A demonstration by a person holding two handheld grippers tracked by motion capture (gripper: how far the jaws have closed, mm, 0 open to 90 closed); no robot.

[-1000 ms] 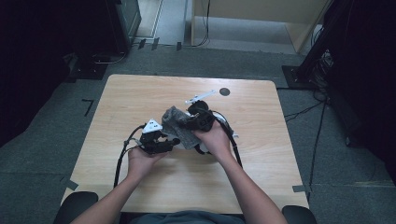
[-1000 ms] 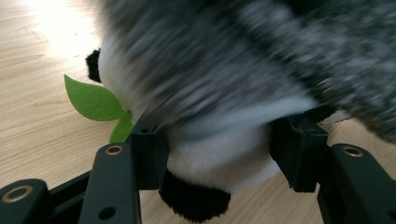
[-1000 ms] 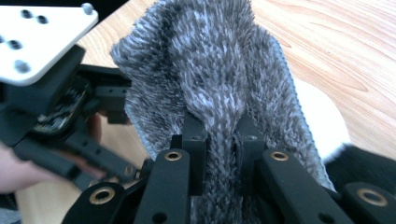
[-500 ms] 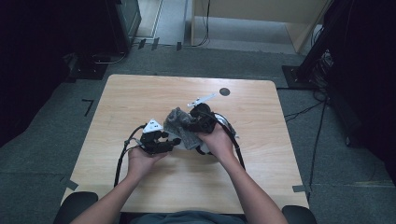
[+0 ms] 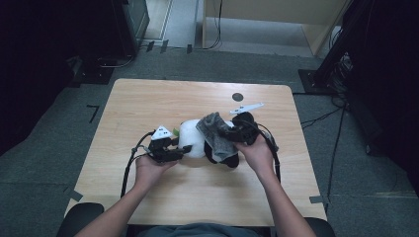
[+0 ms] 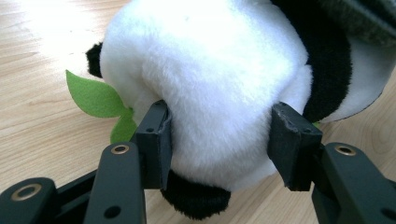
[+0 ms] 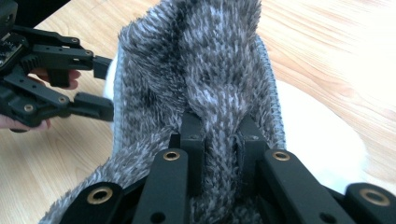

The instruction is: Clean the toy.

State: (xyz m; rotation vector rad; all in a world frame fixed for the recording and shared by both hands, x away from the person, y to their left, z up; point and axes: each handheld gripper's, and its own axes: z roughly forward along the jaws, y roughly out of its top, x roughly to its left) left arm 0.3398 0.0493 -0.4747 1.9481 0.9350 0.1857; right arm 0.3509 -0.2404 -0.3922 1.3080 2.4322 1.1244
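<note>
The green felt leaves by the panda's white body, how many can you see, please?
2: a larger leaf points away from the panda, a smaller leaf sits beside the left tongs. More may be hidden underneath.

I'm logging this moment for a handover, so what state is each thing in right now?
Plush panda: lying on the table, squeezed at its white body.
Grey fuzzy cloth: draped over the panda, a fold pinched.
Left tongs: shut on the plush panda.
Right tongs: shut on the grey fuzzy cloth.
Green felt leaf: lying flat on the wooden table, beside the panda.
</note>
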